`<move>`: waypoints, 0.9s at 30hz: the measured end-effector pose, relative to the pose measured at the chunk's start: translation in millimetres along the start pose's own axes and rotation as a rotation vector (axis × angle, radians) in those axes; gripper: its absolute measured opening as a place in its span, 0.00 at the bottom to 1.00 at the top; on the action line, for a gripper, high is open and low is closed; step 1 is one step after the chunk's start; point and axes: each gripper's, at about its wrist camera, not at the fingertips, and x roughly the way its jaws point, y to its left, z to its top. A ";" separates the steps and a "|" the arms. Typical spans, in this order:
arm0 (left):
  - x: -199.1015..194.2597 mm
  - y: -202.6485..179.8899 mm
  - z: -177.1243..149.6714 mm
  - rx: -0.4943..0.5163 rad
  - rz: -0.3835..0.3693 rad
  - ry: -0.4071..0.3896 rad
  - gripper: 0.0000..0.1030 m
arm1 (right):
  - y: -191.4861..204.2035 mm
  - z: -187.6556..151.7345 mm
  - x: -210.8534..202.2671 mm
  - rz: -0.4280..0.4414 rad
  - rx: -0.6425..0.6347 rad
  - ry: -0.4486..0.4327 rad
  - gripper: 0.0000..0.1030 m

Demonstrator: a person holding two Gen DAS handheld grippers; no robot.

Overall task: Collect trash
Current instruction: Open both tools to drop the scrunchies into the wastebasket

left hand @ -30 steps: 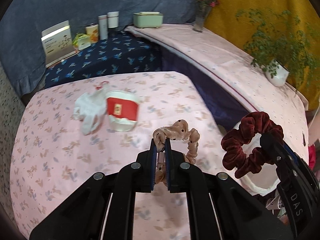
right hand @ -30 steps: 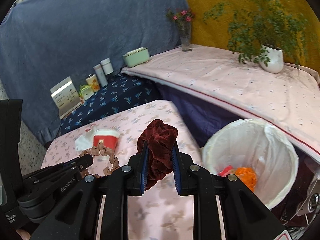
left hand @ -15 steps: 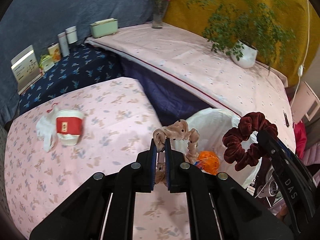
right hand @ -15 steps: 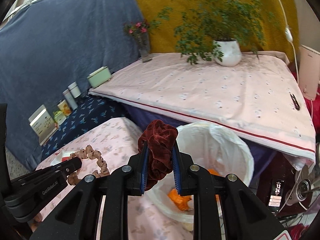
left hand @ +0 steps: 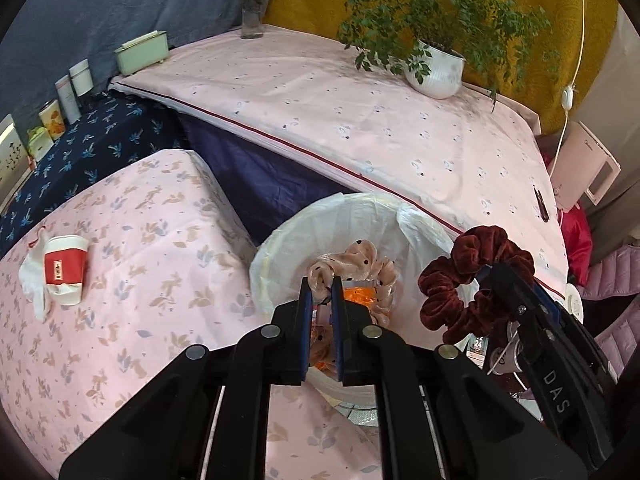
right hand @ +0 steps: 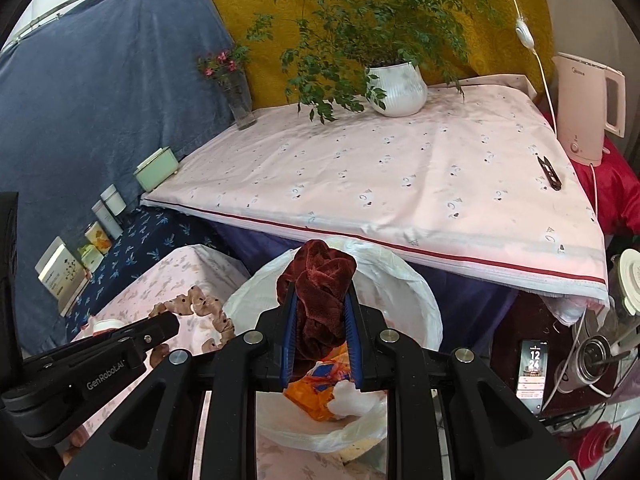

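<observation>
My left gripper (left hand: 321,286) is shut on a beige dotted scrunchie (left hand: 360,262) and holds it over the white-lined trash bin (left hand: 280,240). My right gripper (right hand: 320,300) is shut on a dark red velvet scrunchie (right hand: 320,280), also above the bin (right hand: 416,296). The red scrunchie also shows in the left wrist view (left hand: 460,280), the beige one in the right wrist view (right hand: 208,308). Orange and white trash (right hand: 320,392) lies inside the bin. A red-and-white paper cup (left hand: 64,272) lies on its side beside a crumpled white bag (left hand: 30,280) on the pink table.
The bin stands between the low pink floral table (left hand: 140,240) and a higher pink-clothed table (left hand: 360,120) with a potted plant (left hand: 436,68), a flower vase (left hand: 252,12) and a green box (left hand: 140,52). A kettle (right hand: 588,108) and a phone (right hand: 530,372) are at right.
Both grippers have swung right from over the pink table to above the bin, each still holding its scrunchie. The cup and bag now lie far to the left.
</observation>
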 end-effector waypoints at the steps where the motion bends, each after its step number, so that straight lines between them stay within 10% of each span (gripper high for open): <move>1: 2.0 -1.9 -0.1 0.002 -0.001 0.005 0.10 | -1.3 -0.6 0.5 -0.003 0.001 0.001 0.19; 27: 19.7 19.0 -2.3 -0.048 0.060 -0.007 0.56 | 17.3 -1.1 33.3 0.010 -0.022 0.048 0.24</move>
